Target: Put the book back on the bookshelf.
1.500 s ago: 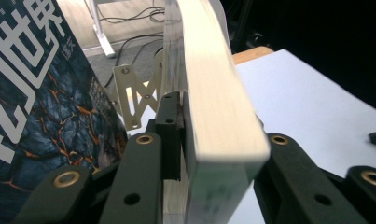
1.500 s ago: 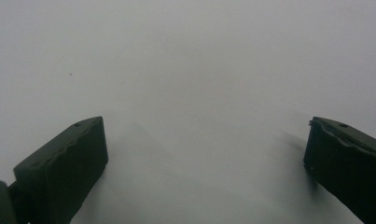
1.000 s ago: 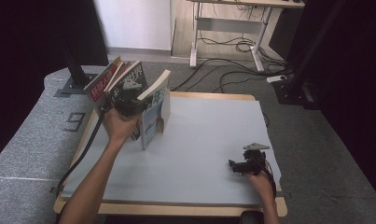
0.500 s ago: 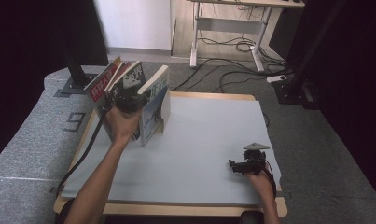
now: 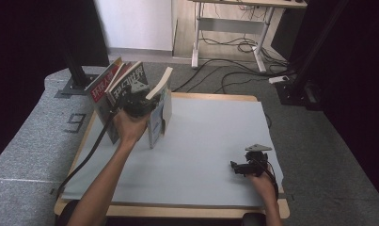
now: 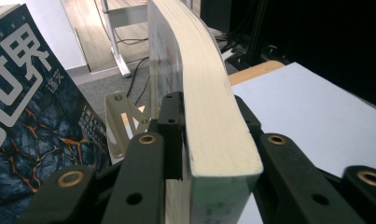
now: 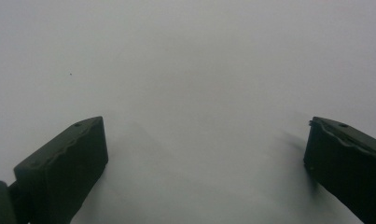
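Observation:
My left gripper (image 5: 136,100) is shut on a thick paperback book (image 5: 160,111) that stands on end at the table's far left; in the left gripper view the jaws clamp the book (image 6: 213,126) across its cream page edge. A dark blue book (image 5: 126,82) with large white characters leans just left of it, seen too as the blue book (image 6: 31,116). A red-covered book (image 5: 102,84) leans behind that one. My right gripper (image 5: 235,167) rests low on the pale mat near the front right, open, with nothing between its fingers (image 7: 64,163).
A pale grey mat (image 5: 206,136) covers the wooden table. A white metal bookend (image 6: 122,119) stands between the books. Beyond the table lie grey carpet, a black stand base (image 5: 74,87), and a desk frame (image 5: 229,28) with cables on the floor.
The left hand has shifted the gripped book slightly, tipping it more upright near the leaning books. The right gripper has stayed still.

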A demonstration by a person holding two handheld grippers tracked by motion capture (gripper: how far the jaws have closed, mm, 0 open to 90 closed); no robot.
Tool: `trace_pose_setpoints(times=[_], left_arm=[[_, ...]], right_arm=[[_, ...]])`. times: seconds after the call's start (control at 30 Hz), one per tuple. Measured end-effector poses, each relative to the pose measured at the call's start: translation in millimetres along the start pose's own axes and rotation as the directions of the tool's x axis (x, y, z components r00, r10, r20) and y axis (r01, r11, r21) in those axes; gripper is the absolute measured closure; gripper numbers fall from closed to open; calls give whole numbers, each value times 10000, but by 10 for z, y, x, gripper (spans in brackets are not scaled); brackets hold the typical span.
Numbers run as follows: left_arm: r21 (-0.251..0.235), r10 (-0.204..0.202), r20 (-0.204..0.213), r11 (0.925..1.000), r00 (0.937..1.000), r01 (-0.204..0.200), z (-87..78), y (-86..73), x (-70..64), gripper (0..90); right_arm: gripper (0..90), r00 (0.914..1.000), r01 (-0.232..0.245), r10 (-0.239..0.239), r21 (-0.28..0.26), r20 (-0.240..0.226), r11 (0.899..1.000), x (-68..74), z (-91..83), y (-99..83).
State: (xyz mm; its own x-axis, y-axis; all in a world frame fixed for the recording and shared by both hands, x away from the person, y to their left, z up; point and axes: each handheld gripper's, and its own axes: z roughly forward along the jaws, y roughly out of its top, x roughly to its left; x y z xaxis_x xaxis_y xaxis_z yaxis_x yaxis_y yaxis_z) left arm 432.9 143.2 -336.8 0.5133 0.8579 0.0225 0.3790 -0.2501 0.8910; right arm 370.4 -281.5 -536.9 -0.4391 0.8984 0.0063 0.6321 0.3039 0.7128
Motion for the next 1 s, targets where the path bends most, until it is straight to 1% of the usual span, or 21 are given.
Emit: trace_pose_setpoints(times=[0.07, 0.1, 0.13, 0.17, 0.2, 0.27, 0.3, 0.43, 0.53, 0.57, 0.6, 0.63, 0.67, 0.73, 0.77, 0.8, 1.0], left_arm=[[86, 54, 230, 9999, 9997, -56, -9, -2, -1, 661], [86, 54, 230, 9999, 9997, -56, -9, -2, -1, 641], [98, 84, 402, 9999, 9992, -88, -20, -1, -4, 626], [98, 84, 402, 9999, 9992, -88, -20, -1, -4, 614], [44, 23, 601, 10000, 9982, -26, -33, 4, -1, 602], [35, 39, 782, 10000, 9969, -42, -48, 11, 2, 574], [35, 39, 782, 10000, 9969, -42, -48, 11, 2, 558], [66, 192, 1009, 9998, 9947, -200, -76, 9, -8, 495], [150, 393, 1091, 9990, 9933, -412, -76, -4, -24, 435], [150, 393, 1091, 9990, 9933, -412, -76, -4, -24, 418], [139, 497, 1216, 9986, 9913, -518, -74, -16, -36, 398], [139, 497, 1216, 9986, 9913, -518, -74, -16, -36, 379], [200, 546, 1405, 9981, 9886, -580, -69, -25, -46, 361], [242, 538, 1590, 9980, 9858, -584, -67, -37, -55, 329], [242, 538, 1590, 9980, 9858, -584, -67, -37, -55, 316], [307, 570, 1717, 9975, 9835, -632, -69, -54, -64, 304], [409, 755, 1794, 9956, 9809, -841, -75, -104, -79, 215]], right_arm=[[0, 10000, -4, 4, -8, 10, 10000, 1, 1, 0], [0, 10000, -4, 4, -8, 10, 10000, 1, 1, 0], [0, 10000, -4, 4, -5, 9, 10000, 1, 1, 0], [0, 10000, -4, 4, -5, 9, 10000, 1, 1, 0], [0, 10000, -2, 2, -8, 12, 10000, 2, 1, 0], [0, 10000, 0, 0, -7, 11, 10000, 1, 1, 0], [0, 10000, 0, 0, -7, 11, 10000, 1, 1, 0], [0, 10000, -1, 1, -8, 12, 10000, 1, 1, 0], [0, 10000, 2, -2, -9, 12, 10000, 1, 1, 0], [0, 10000, -1, 1, -7, 12, 10000, 1, 1, 0], [0, 10000, 2, -2, -9, 13, 10000, 1, 1, 0], [0, 10000, -1, 1, -13, 12, 10000, 2, 1, -1], [0, 10000, 1, -1, -9, 12, 10000, 1, 1, 0], [0, 10000, 0, 0, -10, 13, 10000, 1, 1, -1], [0, 10000, 0, 0, -10, 13, 10000, 1, 1, -1], [0, 10000, 3, -3, -10, 13, 10000, 1, 1, -1], [0, 10000, 3, -2, -12, 16, 10000, 2, 1, -1]])
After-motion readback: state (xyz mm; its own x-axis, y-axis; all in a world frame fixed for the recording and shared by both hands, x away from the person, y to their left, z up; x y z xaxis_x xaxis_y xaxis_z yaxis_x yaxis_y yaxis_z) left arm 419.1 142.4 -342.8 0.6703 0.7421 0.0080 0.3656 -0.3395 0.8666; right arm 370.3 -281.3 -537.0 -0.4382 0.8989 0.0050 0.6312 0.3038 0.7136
